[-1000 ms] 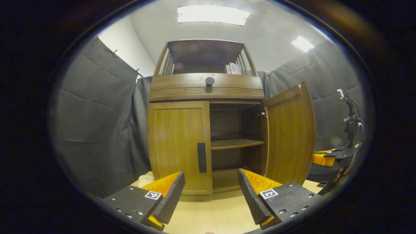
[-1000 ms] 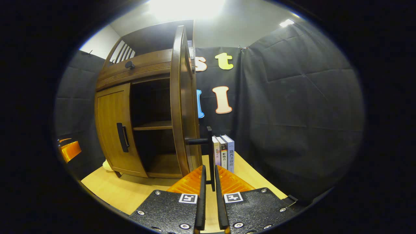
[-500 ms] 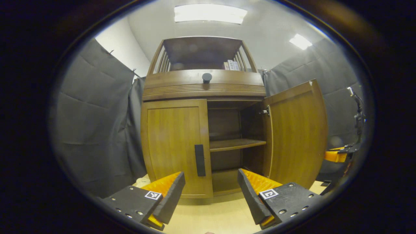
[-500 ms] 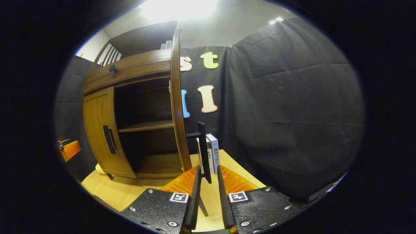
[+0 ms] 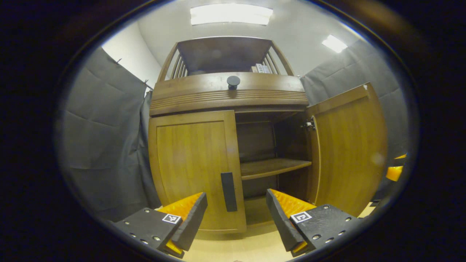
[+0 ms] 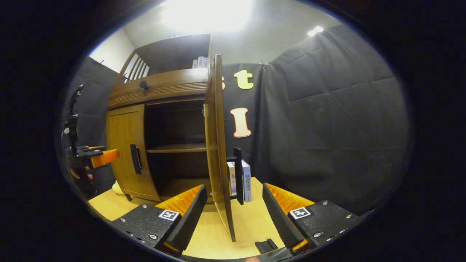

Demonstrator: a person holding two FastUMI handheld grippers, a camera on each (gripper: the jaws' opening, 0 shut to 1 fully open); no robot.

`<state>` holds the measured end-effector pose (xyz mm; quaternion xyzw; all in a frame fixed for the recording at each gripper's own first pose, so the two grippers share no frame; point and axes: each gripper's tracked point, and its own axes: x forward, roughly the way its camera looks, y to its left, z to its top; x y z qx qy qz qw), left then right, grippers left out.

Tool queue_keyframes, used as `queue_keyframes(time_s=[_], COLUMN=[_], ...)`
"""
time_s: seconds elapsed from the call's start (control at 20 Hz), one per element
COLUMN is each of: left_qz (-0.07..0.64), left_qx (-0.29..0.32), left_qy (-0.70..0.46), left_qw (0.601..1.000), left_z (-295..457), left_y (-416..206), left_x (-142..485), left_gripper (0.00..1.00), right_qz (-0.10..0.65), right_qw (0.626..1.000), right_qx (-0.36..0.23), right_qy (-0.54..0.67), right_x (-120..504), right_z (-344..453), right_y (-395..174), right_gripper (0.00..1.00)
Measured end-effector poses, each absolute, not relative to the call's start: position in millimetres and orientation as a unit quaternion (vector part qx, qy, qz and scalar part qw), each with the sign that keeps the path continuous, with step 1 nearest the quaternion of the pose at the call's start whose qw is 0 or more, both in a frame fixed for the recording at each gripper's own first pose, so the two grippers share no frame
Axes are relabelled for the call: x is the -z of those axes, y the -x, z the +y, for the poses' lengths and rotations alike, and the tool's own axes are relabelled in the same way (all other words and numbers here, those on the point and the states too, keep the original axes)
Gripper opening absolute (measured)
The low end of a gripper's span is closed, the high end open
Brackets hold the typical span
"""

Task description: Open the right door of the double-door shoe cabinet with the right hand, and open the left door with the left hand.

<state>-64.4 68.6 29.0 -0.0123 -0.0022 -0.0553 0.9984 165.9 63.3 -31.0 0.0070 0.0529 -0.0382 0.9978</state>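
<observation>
**Right door open, left door shut**

Both grippers stand with fingers spread wide, holding nothing. The right gripper [image 6: 233,207] sits just before the edge of the right door [image 6: 218,145] — swung out, its dark handle [image 6: 238,174] between the fingers but untouched. The left gripper [image 5: 236,214] faces the closed left door [image 5: 193,167], its handle [image 5: 228,191] just ahead. The shoe cabinet [image 5: 229,94] stands on the bench [image 6: 218,236]; books [image 6: 245,180] stand beside it.

Books [image 6: 243,180] stood upright on the wooden table [image 6: 251,225] beside black cloth; ceiling lights [image 5: 231,14] glowed overhead.
</observation>
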Motion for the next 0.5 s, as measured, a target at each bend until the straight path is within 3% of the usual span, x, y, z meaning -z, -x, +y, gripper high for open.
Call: queue_keyframes(time_s=[0.5], left_qz=[0.015], left_qx=[0.052], left_qy=[0.037], left_qw=[0.998], left_z=[73.5], left_y=[46.0], left_x=[-12.7], left_gripper=[0.93], right_qz=[0.076], right_qw=[0.997], right_qx=[0.011], right_qy=[0.002], right_x=[47.6], right_z=[83.7], right_y=[-162.2], right_gripper=[0.94])
